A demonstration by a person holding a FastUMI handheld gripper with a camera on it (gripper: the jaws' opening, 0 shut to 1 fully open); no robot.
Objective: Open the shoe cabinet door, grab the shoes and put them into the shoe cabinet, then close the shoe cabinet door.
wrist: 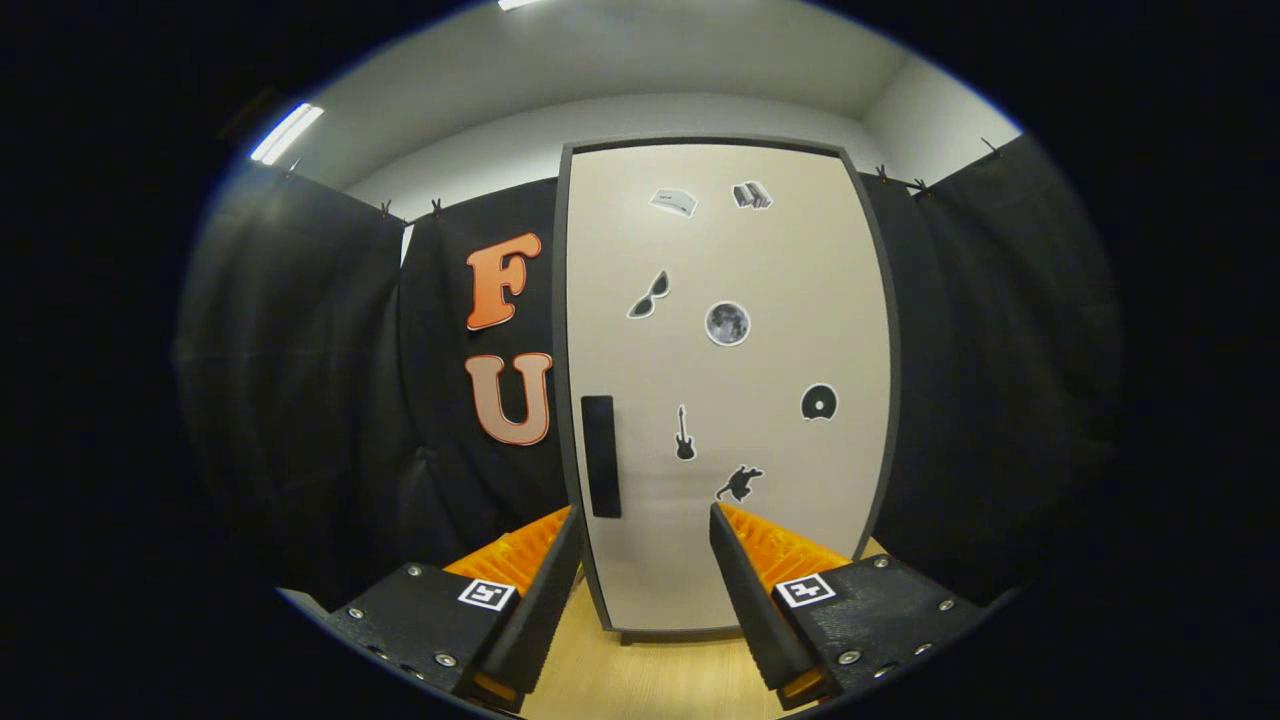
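A: Where is the shoe cabinet (pixel 727 390) now?

B: It stands upright just ahead of the gripper (pixel 645 520), on a light wooden bench (pixel 650 680). Its pale door (pixel 760 520) is closed and it has a dark frame around it.

A: And the handle?

B: The dark handle (pixel 600 456) is a vertical bar near the left edge of the door, just above the tip of the left finger.

A: What do the fingers do?

B: They are spread apart and hold nothing. The lower part of the door is seen between them. I cannot tell if they touch it.

A: Anything else on the door?

B: Some small stickers, for example a guitar (pixel 684 434), a moon (pixel 727 323) and sunglasses (pixel 649 295). Black cloth (pixel 300 380) hangs behind the cabinet on both sides.
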